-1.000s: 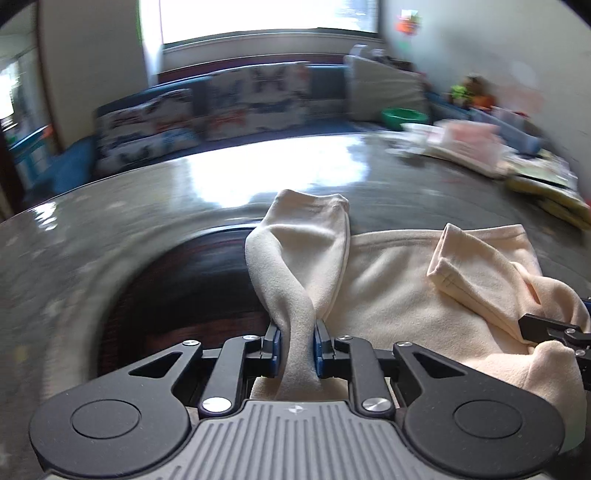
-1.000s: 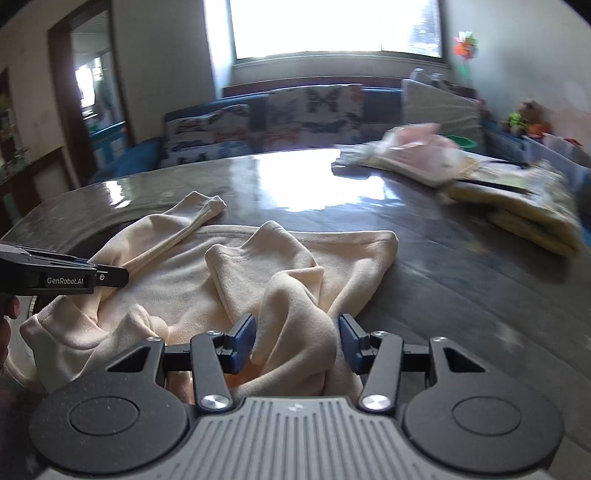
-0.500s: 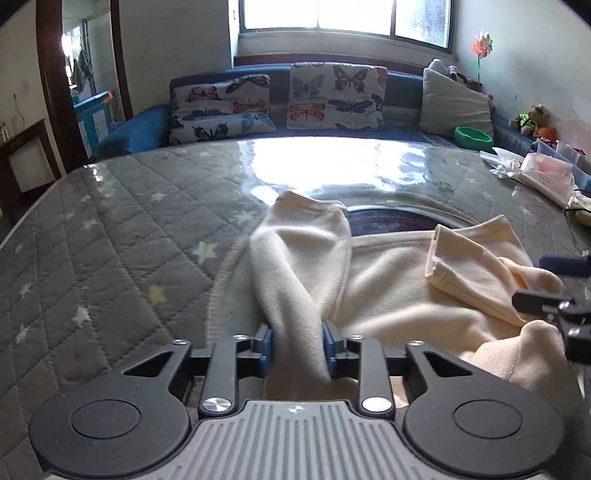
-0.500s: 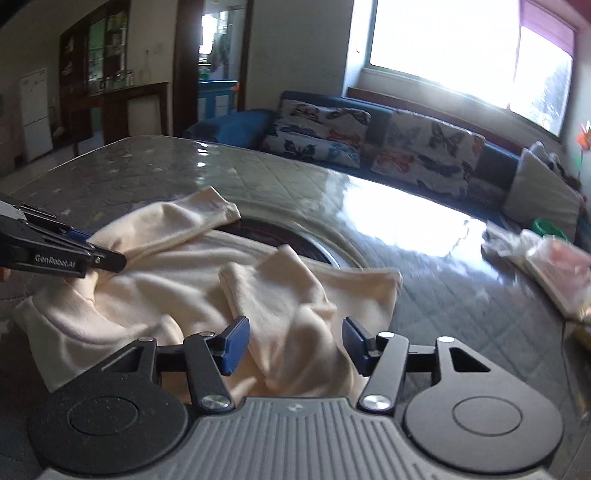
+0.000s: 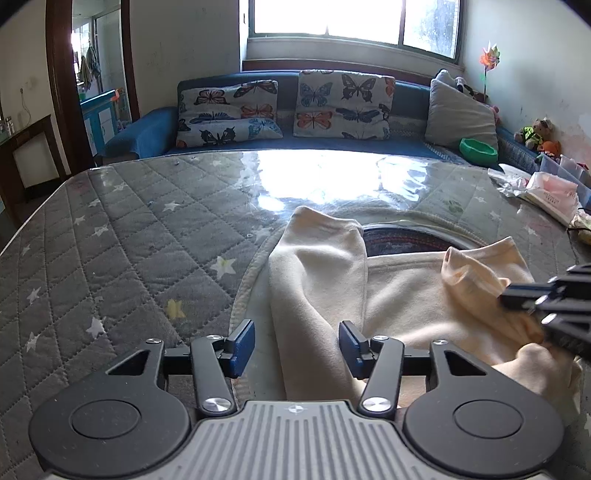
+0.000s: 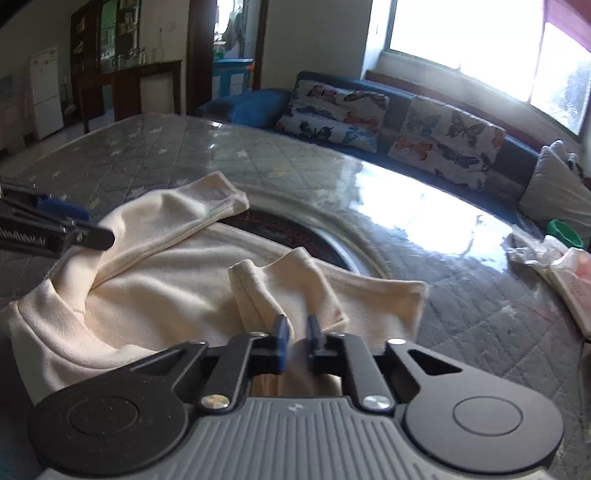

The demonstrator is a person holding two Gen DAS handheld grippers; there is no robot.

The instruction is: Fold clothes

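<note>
Nearest us, the left tongs [image 5: 297, 345] stood partly spread and were opening, blue pads clear of the cloth on both sides. The cream sweater's left sleeve [image 5: 317, 280] ran between the pads and lay loose, not pinched. The right tongs [image 6: 295, 338] were pinched narrow on a fold of the right sleeve [image 6: 280, 284], pads pressing the fabric from both sides. We saw the right tongs also at the right edge of the left wrist view, against bunched cloth there.

The cream sweater [image 6: 162, 295] lay spread on the tabletop [image 5: 110, 236], which carried a grey quilted star-print cover under a shiny clear sheet. Both sleeves were folded inward over the body. The left cuff [image 6: 218, 195] reached the dark round centre panel [image 5: 402, 240] just beyond the sweater.

Farther right on the tabletop, well apart from the sweater, sat some packaged items [image 5: 546, 192]. Beyond the tabletop stood a blue sofa [image 5: 147, 129] with butterfly cushions [image 5: 343, 103], a grey cushion [image 5: 458, 110] and a green bowl [image 5: 478, 149], under a bright window [image 5: 351, 18].
</note>
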